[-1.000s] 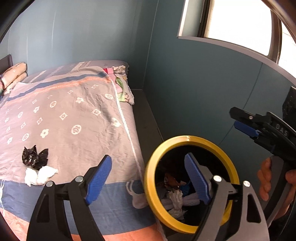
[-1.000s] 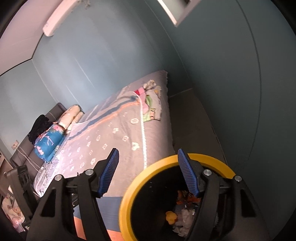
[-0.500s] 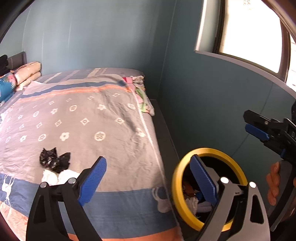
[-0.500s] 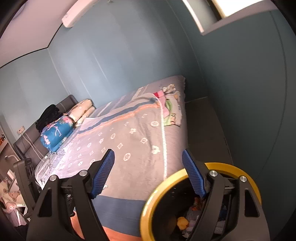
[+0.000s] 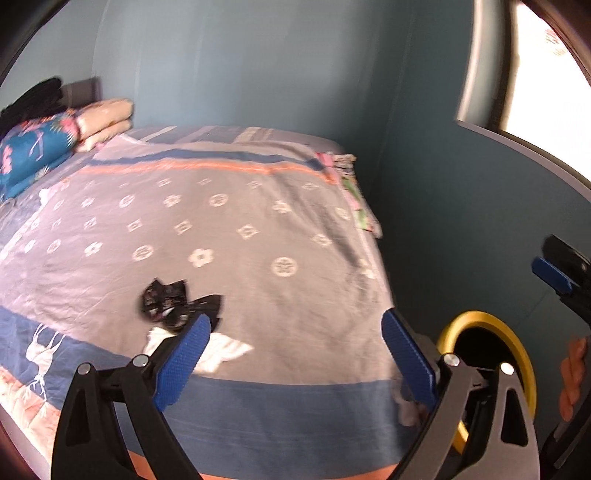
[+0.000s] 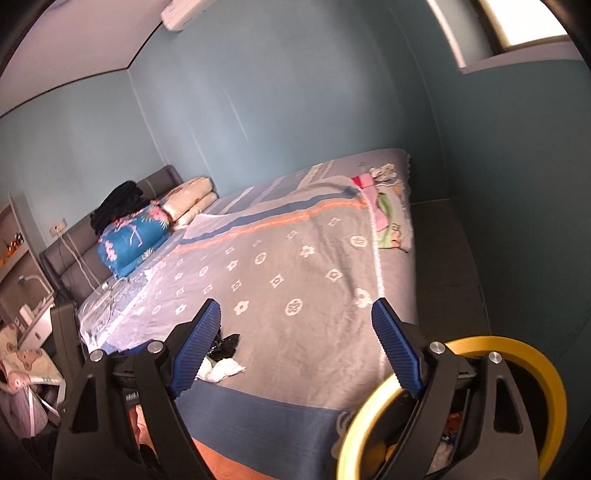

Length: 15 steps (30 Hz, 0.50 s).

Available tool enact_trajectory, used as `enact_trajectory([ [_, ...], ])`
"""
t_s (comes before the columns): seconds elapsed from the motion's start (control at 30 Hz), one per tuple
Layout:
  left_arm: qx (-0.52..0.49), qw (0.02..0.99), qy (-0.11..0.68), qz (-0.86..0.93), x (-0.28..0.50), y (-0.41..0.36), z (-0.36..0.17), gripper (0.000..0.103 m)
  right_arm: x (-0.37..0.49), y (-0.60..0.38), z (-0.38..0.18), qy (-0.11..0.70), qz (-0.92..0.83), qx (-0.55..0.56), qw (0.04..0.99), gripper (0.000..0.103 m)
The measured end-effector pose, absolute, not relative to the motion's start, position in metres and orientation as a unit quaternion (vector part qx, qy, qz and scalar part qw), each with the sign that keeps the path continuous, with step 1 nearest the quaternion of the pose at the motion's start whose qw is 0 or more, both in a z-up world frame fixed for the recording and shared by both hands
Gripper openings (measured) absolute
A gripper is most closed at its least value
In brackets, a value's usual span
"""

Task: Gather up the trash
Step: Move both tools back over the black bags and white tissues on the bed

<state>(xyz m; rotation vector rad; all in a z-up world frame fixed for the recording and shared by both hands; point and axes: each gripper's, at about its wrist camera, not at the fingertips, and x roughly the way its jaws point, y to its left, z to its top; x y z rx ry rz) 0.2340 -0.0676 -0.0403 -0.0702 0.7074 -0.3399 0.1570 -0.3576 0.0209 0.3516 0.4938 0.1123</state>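
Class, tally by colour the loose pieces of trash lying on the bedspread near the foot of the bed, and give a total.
Black crumpled wrappers: 2
White crumpled tissues: 2
Total: 4, though blur and the left gripper's finger make the tissue count uncertain.

The bed (image 5: pixel 258 229) carried a black wrapper (image 5: pixel 173 301) and white tissue (image 5: pixel 221 349) just ahead of the left tool's (image 5: pixel 295 354) left finger.

1. Teal walls (image 6: pixel 295 110) all round, with an AC unit (image 6: pixel 184 14) up by the ceiling.
2. Big bed (image 5: pixel 240 229), grey patterned cover, padded headboard (image 6: pixel 74 258).
3. Bright window (image 5: pixel 535 74) on the side wall, dark floor (image 6: pixel 450 258) alongside the bed.
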Motion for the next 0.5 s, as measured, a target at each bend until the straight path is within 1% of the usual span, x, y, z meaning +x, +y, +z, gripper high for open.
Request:
enact_trajectory([
  [0.23,-0.079,0.921,0.364,-0.116,0.272,-0.008,-0.062,0.090,0.194,-0.320,0.006,0.266,0.071,0.159,0.948,0.081],
  [0.5,-0.109,0.911,0.388,-0.082,0.311,0.038,-0.093,0.090,0.240,-0.268,-0.027,0.313,0.090,0.128,0.937,0.081],
])
